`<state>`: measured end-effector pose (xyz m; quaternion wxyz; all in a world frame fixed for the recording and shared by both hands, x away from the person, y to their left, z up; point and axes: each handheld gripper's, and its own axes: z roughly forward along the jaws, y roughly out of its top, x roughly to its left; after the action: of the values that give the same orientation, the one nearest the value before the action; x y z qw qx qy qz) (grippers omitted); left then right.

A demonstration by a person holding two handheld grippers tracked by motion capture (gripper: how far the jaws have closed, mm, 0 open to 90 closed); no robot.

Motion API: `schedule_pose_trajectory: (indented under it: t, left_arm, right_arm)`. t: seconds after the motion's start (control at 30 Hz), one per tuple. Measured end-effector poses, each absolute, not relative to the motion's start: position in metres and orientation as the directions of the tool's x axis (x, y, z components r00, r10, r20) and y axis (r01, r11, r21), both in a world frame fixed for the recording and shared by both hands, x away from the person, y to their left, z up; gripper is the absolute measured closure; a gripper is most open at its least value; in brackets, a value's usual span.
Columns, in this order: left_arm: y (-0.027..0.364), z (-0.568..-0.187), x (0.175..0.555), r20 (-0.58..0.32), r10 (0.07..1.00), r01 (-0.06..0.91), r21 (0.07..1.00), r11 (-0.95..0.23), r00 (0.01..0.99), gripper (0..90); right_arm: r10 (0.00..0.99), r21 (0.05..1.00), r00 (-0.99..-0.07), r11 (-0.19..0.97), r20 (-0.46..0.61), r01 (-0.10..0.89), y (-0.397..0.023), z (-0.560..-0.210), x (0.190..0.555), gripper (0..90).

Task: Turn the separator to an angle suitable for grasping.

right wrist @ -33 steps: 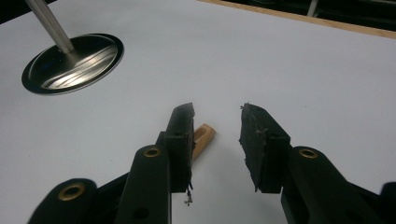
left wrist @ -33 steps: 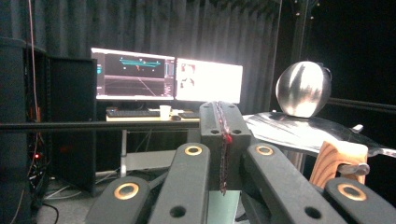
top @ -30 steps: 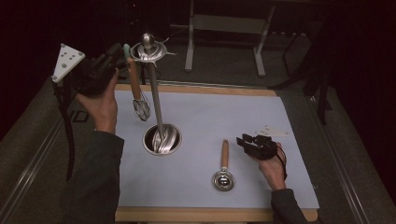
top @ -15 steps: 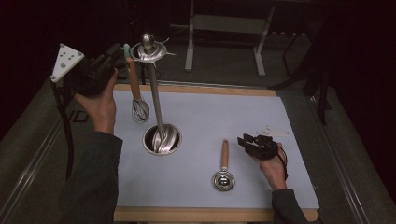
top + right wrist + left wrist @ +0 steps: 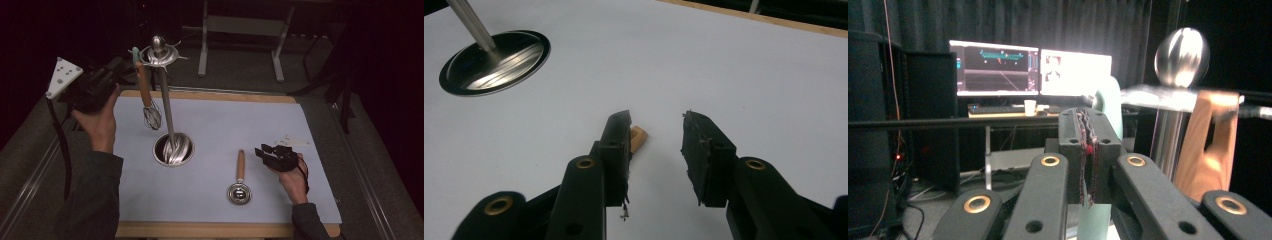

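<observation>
Wooden-handled whisk hangs from the rack at upper left — left gripper nearly closed beside its loop, just easing apart; right gripper rests open, empty.

Dim lab, black curtains, lit monitors on a desk, computer tower

Wooden-handled whisk, silvery steel stand, black jaws, white mat.
</observation>
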<state>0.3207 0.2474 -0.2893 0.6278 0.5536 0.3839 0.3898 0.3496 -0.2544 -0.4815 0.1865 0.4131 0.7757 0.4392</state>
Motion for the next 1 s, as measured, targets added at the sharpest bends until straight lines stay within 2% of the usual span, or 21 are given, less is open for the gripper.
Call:
schedule_pose_trajectory:
  t: [0.47, 0.63, 0.77, 1.0]
  left_arm:
    - [0.254, -0.334, 0.313, -0.062, 0.907, 0.031, 0.998, 0.055, 0.417, 82.6]
    - [0.257, -0.350, 0.309, -0.061, 0.911, 0.065, 0.997, 0.037, 0.409, 78.8]
    - [0.257, -0.361, 0.307, -0.059, 0.910, 0.083, 0.996, 0.027, 0.411, 75.7]
    - [0.258, -0.391, 0.305, -0.046, 0.915, 0.132, 0.991, -0.008, 0.401, 71.4]
  right_arm:
    - [0.805, 0.813, -0.590, 0.307, 0.055, 0.495, -0.251, -0.482, 0.346, 65.5]
    - [0.812, 0.791, -0.583, 0.334, 0.036, 0.513, -0.248, -0.485, 0.344, 75.4]
    - [0.814, 0.763, -0.580, 0.352, 0.037, 0.542, -0.245, -0.488, 0.345, 88.5]
    - [0.800, 0.733, -0.599, 0.385, 0.038, 0.560, -0.238, -0.493, 0.345, 90.0]
